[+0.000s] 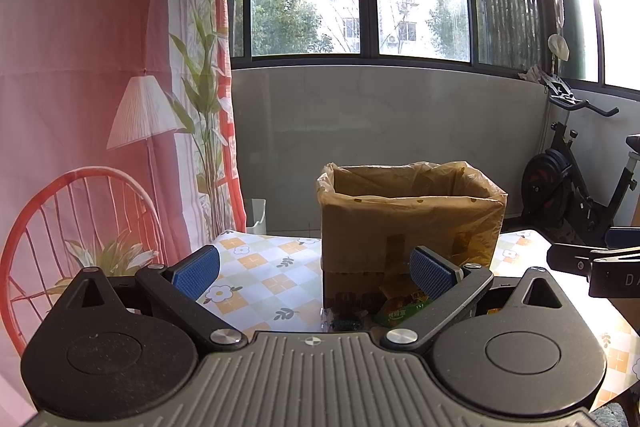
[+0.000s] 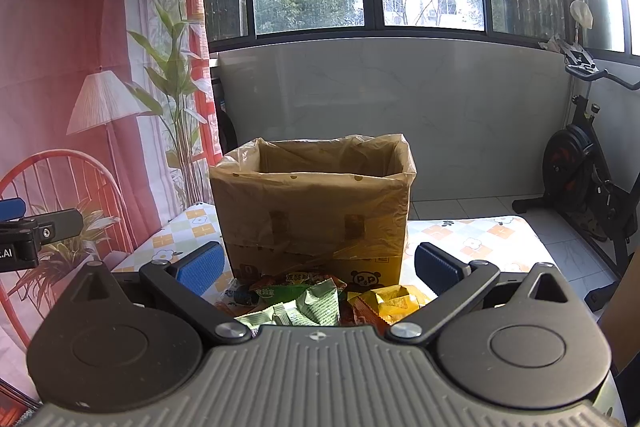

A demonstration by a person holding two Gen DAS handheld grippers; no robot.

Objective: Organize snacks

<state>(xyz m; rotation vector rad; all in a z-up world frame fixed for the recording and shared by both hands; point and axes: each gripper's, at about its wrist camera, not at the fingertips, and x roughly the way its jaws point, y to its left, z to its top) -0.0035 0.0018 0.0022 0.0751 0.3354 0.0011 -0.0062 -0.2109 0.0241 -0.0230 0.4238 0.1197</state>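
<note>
A cardboard box (image 1: 408, 223) lined with a yellowish plastic bag stands on the table; it also shows in the right wrist view (image 2: 312, 211). Several snack packets lie in front of the box: a green packet (image 2: 316, 305), an orange-yellow packet (image 2: 388, 303), and a green packet in the left wrist view (image 1: 400, 309). My left gripper (image 1: 316, 273) is open and empty, held above the table before the box. My right gripper (image 2: 320, 269) is open and empty above the snack pile. The right gripper shows at the left view's right edge (image 1: 588, 259).
The table has a checkered flower-pattern cloth (image 1: 264, 267). A printed backdrop with a red chair and lamp (image 1: 100, 147) hangs at the left. An exercise bike (image 2: 580, 171) stands at the right by the window wall. A white bin (image 1: 256, 215) stands behind the table.
</note>
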